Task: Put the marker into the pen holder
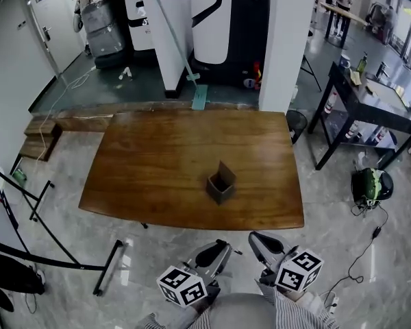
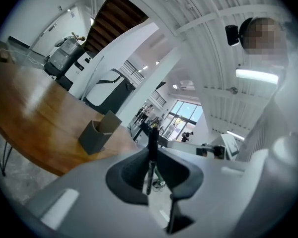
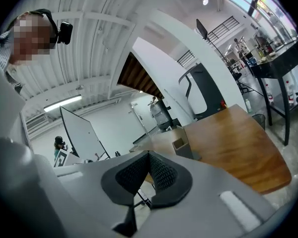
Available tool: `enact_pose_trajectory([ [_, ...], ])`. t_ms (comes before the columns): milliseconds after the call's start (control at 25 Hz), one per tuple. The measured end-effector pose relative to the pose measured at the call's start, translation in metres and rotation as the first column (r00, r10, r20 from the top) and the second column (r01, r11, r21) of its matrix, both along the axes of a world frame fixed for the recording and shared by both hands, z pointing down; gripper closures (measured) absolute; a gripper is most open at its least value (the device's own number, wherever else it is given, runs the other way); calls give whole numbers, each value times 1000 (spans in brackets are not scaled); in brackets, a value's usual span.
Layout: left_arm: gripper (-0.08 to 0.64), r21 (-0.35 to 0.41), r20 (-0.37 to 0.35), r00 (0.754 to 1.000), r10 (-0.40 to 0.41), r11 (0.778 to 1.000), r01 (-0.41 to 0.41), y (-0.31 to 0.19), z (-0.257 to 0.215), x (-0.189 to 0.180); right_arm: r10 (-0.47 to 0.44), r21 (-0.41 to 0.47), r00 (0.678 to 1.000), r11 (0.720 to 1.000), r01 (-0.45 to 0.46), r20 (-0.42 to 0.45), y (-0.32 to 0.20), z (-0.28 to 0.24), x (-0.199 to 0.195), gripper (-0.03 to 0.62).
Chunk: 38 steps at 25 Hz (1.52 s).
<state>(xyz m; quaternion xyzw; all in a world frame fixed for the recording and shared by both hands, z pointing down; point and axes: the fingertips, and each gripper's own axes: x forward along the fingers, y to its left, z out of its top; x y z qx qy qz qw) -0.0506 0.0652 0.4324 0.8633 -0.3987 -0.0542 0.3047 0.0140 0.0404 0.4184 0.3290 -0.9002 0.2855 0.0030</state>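
Observation:
The pen holder [image 1: 220,182], a small grey open-topped box with one tall flap, stands on the brown wooden table [image 1: 157,163] near its front edge. It also appears in the left gripper view [image 2: 97,135] and in the right gripper view [image 3: 180,145]. My left gripper [image 1: 221,247] hovers off the table's near side, short of the holder. It is shut on a thin dark marker [image 2: 151,150] that sticks out past the pads [image 2: 131,170]. My right gripper [image 1: 255,238] hangs beside it, shut [image 3: 149,156] with nothing between its pads.
A whiteboard stand [image 1: 48,232] with black legs occupies the floor at left. A black side table [image 1: 370,105] with bottles is at right, with a green and black bag [image 1: 372,184] below it. White pillars [image 1: 288,40] and a leaning mop [image 1: 185,60] stand behind the table.

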Motion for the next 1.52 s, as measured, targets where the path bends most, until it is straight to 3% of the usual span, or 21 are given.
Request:
enact_pose_trajectory([
  [240, 508, -34, -26, 1000, 15, 999, -16, -65, 3, -21, 4, -31, 1000, 1000, -5, -20, -55, 9, -26, 592],
  [520, 508, -86, -43, 999, -5, 996, 1, -99, 18, -33, 1, -43, 997, 999, -5, -83, -82, 23, -29, 592],
  [1040, 508, -79, -58, 994, -95, 993, 91, -137, 3, -34, -124, -52, 982, 992, 118, -143, -116, 18, -33, 592],
  [1520, 508, -119, -75, 986, -148, 983, 138, -152, 12, -46, -158, -151, 985, 977, 148, -62, -128, 35, -33, 592],
])
